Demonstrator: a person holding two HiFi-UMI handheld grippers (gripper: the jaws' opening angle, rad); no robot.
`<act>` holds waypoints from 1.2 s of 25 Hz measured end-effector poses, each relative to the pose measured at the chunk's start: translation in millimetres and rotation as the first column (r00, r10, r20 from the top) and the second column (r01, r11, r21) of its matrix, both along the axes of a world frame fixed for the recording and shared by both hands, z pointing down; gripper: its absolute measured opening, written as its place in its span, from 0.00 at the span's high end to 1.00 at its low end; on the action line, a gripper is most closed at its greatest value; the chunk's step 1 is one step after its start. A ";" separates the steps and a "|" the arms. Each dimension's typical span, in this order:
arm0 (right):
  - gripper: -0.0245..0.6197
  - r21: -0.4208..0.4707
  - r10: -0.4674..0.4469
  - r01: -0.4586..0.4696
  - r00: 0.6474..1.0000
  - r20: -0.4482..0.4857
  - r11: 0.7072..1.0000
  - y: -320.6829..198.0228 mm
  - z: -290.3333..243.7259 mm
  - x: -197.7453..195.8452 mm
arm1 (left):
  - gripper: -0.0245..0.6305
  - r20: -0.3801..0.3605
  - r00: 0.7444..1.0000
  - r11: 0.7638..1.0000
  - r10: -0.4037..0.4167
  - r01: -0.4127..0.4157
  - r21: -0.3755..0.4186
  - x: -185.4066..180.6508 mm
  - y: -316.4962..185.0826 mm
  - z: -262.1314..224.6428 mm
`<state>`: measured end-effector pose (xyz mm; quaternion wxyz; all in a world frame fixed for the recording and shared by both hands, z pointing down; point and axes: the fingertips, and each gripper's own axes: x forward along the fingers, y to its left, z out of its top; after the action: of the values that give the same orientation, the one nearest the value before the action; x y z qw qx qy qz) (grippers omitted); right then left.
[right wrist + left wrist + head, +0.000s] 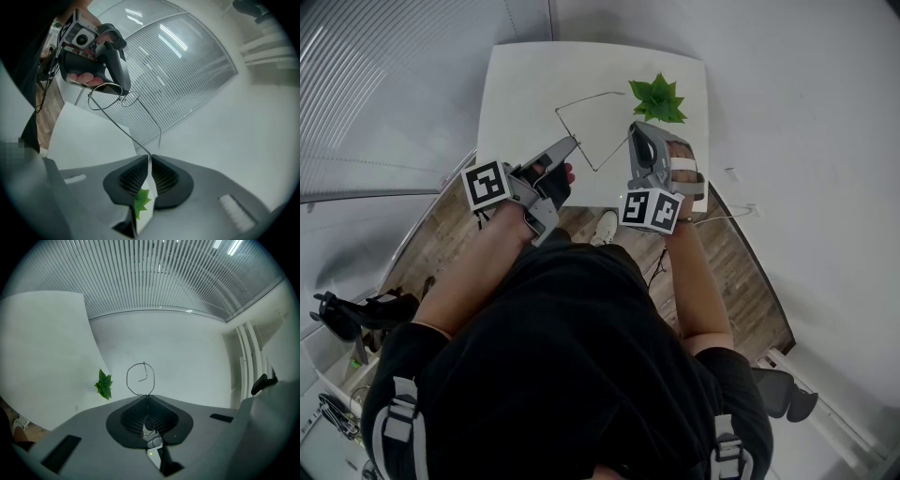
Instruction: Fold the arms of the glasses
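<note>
Thin wire-framed glasses (602, 95) hang in the air over the white table (525, 84), held between both grippers. My left gripper (570, 142) is shut on the front frame; in the left gripper view one round lens rim (127, 379) sticks up just beyond its closed jaws (147, 396). My right gripper (636, 127) is shut on one arm of the glasses. In the right gripper view that wire arm (119, 126) runs from the jaw tips (149, 157) up and left to the left gripper (101, 56). The other arm hangs free with its hooked end down.
A small green artificial plant (658, 98) stands at the table's far right corner and also shows in both gripper views (104, 384) (142, 200). Wooden floor (741, 272) lies below the table's near edge. Slatted blinds (154, 277) fill the background.
</note>
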<state>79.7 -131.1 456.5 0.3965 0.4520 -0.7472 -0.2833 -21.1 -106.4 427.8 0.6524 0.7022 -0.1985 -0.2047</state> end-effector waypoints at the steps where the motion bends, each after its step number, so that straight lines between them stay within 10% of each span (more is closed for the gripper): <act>1: 0.91 0.003 -0.002 0.002 1.000 -0.001 1.000 -0.2 -0.5 -0.8 | 0.94 0.001 1.000 1.000 0.002 -0.002 -0.001 0.2 0.1 0.4; 30: 0.91 0.080 -0.245 0.256 0.962 -0.120 0.963 7.3 -19.5 -62.4 | 0.94 -0.021 0.993 0.993 0.113 -0.114 -0.020 23.7 22.8 -0.9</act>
<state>17.3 -123.8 437.0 0.3757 0.3559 -0.7613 -0.3906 2.6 -83.6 426.8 0.6725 0.7032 -0.1541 -0.1719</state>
